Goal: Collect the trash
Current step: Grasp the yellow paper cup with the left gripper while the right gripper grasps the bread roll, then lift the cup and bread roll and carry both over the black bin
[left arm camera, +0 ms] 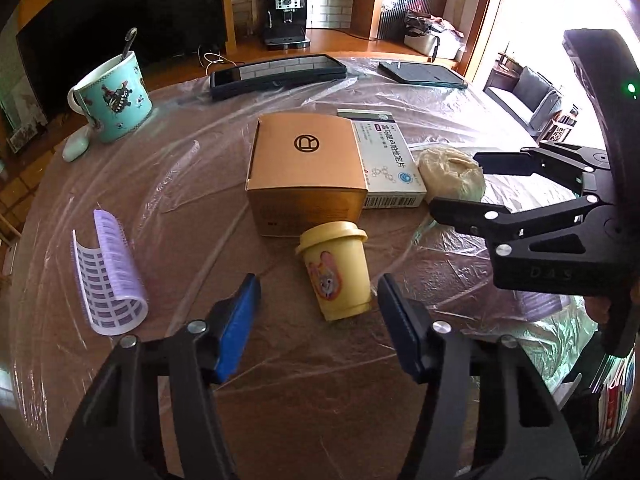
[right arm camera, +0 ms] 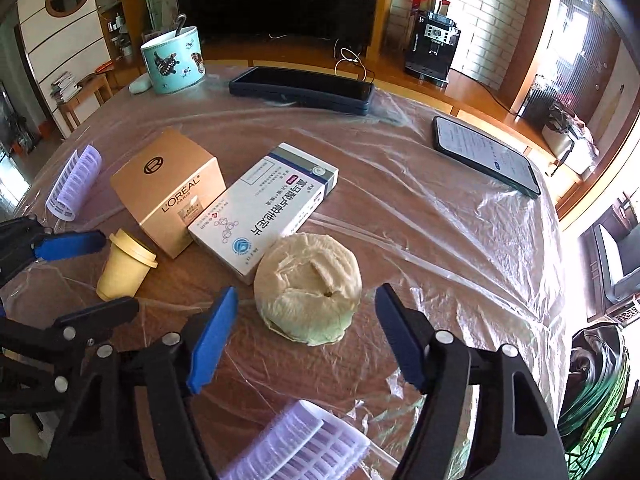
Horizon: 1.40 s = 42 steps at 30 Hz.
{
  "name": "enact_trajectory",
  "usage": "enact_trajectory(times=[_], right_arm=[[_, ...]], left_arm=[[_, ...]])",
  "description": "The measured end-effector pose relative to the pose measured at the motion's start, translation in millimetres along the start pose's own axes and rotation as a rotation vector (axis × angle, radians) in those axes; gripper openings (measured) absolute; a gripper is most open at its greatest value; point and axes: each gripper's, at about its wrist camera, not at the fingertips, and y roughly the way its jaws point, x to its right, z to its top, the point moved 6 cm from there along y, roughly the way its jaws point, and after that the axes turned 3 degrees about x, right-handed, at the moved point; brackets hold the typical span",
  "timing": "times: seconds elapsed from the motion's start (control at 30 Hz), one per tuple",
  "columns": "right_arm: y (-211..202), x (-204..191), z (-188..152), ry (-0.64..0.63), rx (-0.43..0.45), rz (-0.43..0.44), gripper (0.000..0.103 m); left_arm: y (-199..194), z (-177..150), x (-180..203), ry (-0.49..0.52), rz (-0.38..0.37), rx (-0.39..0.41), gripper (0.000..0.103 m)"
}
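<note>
near: small yellow plastic cup (left arm camera: 335, 270) between wide-open, empty left gripper (left arm camera: 318, 294); crumpled cream tissue wad (right arm camera: 308, 288) between wide-open, empty right gripper (right arm camera: 306, 300).

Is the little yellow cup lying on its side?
No, the little yellow cup stands upright on the plastic-covered table, lid on top, in front of the tan L'Oreal box and between the open left gripper fingers.

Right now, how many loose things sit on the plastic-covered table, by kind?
Boxes: 2 (gold carton, medicine box)
Cups: 2 (yellow lidded cup, teal mug)
Hair rollers: 2 ()
Screen devices: 2 ()
Crumpled wad: 1
White pebble-shaped item: 1
Total: 10
</note>
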Motion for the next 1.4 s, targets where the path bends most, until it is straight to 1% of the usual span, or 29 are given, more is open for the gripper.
enact_trajectory(times=[0.03, 0.07, 0.1, 0.23, 0.33, 0.4, 0.43, 0.47, 0.5, 0.53, 0.57, 0.63, 0.67, 0.87, 1.03, 1.4], right_arm=[[0.3, -0.5, -0.3, -0.001, -0.001, 0.0, 0.069], [1.0, -1.2, 0.0, -0.002, -0.003, 0.003, 0.068], [1.4, -2.0, -0.4, -0.003, -0.005, 0.005, 0.068], [2.3, -3.2, -0.6, -0.008, -0.006, 0.005, 0.064], [4.4, -3.6, 0.2, -0.007, -0.01, 0.009, 0.063], [5.4, -3.7, 0.4, -0.007, -0.01, 0.009, 0.061], [5.9, -3.3, 0.7, -0.006, -0.01, 0.006, 0.057], [6.4, -3.0, 0.5, -0.003, -0.011, 0.004, 0.055], [6.5, -1.9, 0.5, 0.002, -0.009, 0.001, 0.052], [6.8, -1.1, 0.5, 0.007, -0.006, 0.001, 0.05], [6.3, -0.4, 0.4, 0.014, -0.003, 0.008, 0.05], [4.4, 1.7, 0.4, 0.031, 0.009, 0.017, 0.05], [3.1, 2.8, 0.6, 0.039, 0.016, 0.021, 0.05], [-6.9, 6.2, 2.5, 0.061, 0.047, 0.023, 0.05], [-16.5, 5.0, 3.4, 0.073, 0.067, 0.027, 0.05], [-43.6, -16.7, 0.9, 0.047, 0.121, 0.049, 0.05]], left_arm=[[0.0, 0.4, 0.9, 0.0, -0.007, 0.001, 0.059], [0.8, 0.9, 2.1, 0.0, -0.013, -0.001, 0.053], [1.5, 1.4, 2.7, 0.001, -0.015, -0.004, 0.051], [4.2, 2.9, 5.1, 0.015, -0.002, -0.002, 0.05], [7.6, 4.7, 3.5, 0.001, -0.011, -0.005, 0.05], [8.2, 5.5, 3.0, 0.002, -0.013, -0.004, 0.05], [8.7, 5.7, 2.9, 0.004, -0.013, -0.003, 0.05], [8.7, 5.9, 2.6, 0.007, -0.011, 0.0, 0.048], [8.5, 5.3, 2.4, 0.012, -0.005, 0.003, 0.043], [8.3, 4.9, 2.2, 0.018, 0.003, 0.004, 0.04], [8.0, 4.7, 2.6, 0.021, 0.007, 0.005, 0.038], [8.0, 4.5, 3.3, 0.027, 0.007, 0.008, 0.032], [7.8, 3.9, 3.8, 0.032, 0.013, 0.009, 0.031], [5.9, 1.1, 6.3, 0.043, 0.0, 0.012, 0.031], [2.2, -1.1, 2.7, 0.019, -0.026, 0.012, 0.031], [-12.8, -5.4, -4.1, 0.004, -0.026, 0.036, 0.031]])
